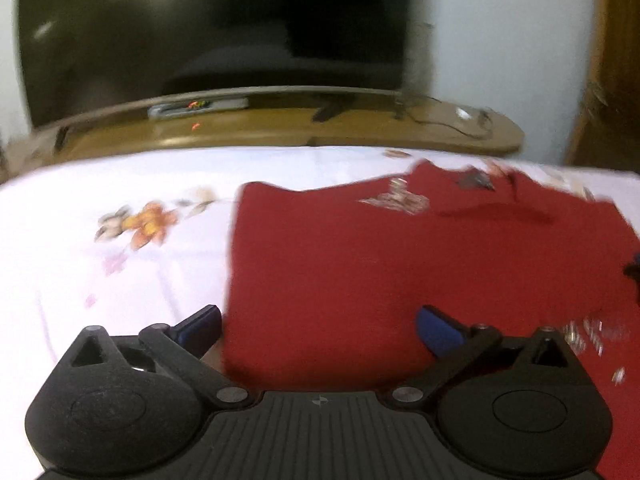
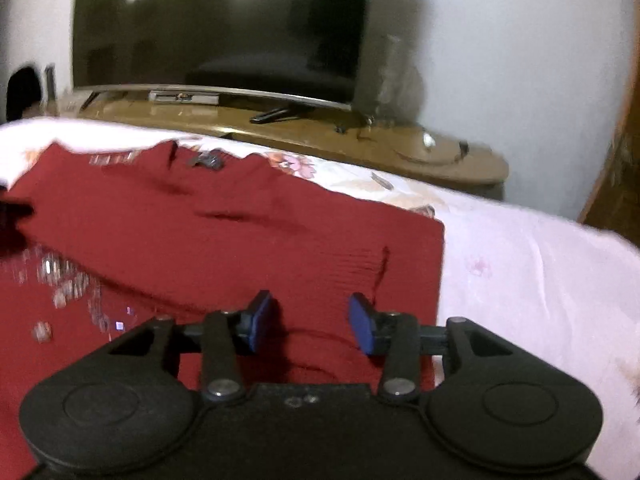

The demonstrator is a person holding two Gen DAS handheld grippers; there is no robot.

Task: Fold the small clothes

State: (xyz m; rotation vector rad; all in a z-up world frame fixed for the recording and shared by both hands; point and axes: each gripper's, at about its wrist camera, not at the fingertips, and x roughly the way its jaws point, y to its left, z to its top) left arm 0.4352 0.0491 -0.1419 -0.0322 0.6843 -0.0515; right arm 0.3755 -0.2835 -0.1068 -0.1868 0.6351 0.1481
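A small red knitted garment point(image 1: 380, 264) with shiny sequin trim lies spread flat on a white flowered bedsheet point(image 1: 100, 264). My left gripper point(image 1: 318, 328) is wide open over the garment's near left edge, its left finger off the cloth. In the right wrist view the garment point(image 2: 224, 232) fills the left and middle. My right gripper point(image 2: 312, 322) is open and empty just above the garment's near right corner, with a loose red thread point(image 2: 380, 272) beside its right finger.
A wooden TV stand point(image 1: 304, 132) with a large dark television point(image 1: 216, 32) stands behind the bed. Cables and a small device lie on the stand point(image 2: 432, 148). A white wall is at the right, and a wooden panel point(image 1: 608, 80) at the far right.
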